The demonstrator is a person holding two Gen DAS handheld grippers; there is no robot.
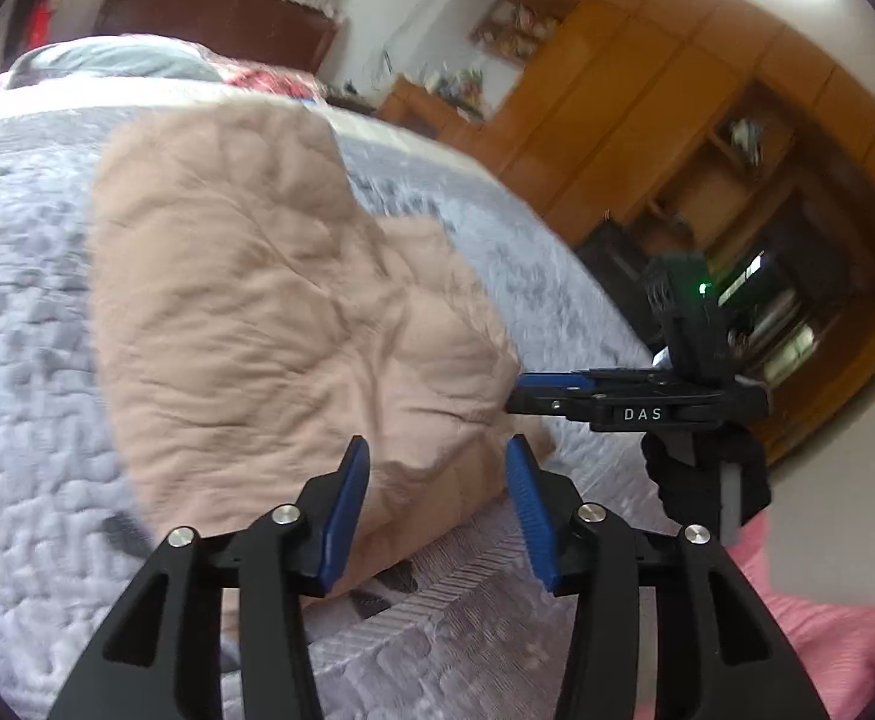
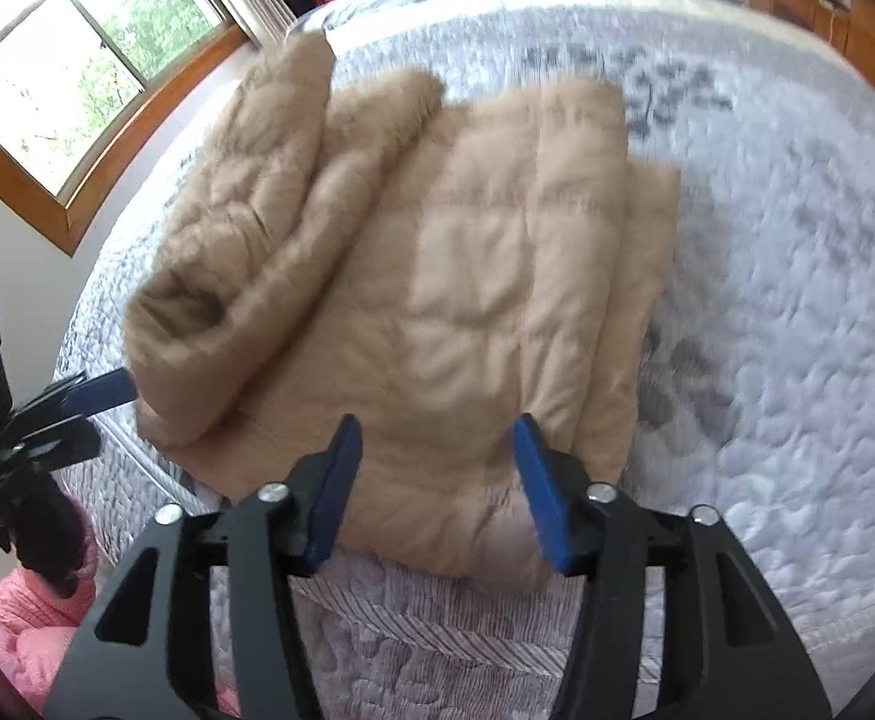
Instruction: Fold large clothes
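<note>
The tan quilted coat lay folded into a thick bundle on the grey quilted bed, its near edge hanging a little over the edge of the bed nearest the person, and every place below is given from that coat. Judging from how it lay, a fold had been laid down and released, so the step in hand was letting go; the next move would probably call for either squaring the loose rolled part on the coat's window side or taking a fresh hold on one edge for a further fold. The right gripper hung above the coat's near edge, tilted steeply down, its blue pads standing apart with coat beneath them but not pinched, so it held nothing. The left gripper sat at the coat's near corner on the window side, angled less steeply, its jaws likewise parted and empty, with fabric showing between the pads but free of them. In the left wrist view the right gripper's side showed just beside the coat's near edge, carried in a dark-gloved hand with a pink sleeve below it.
</note>
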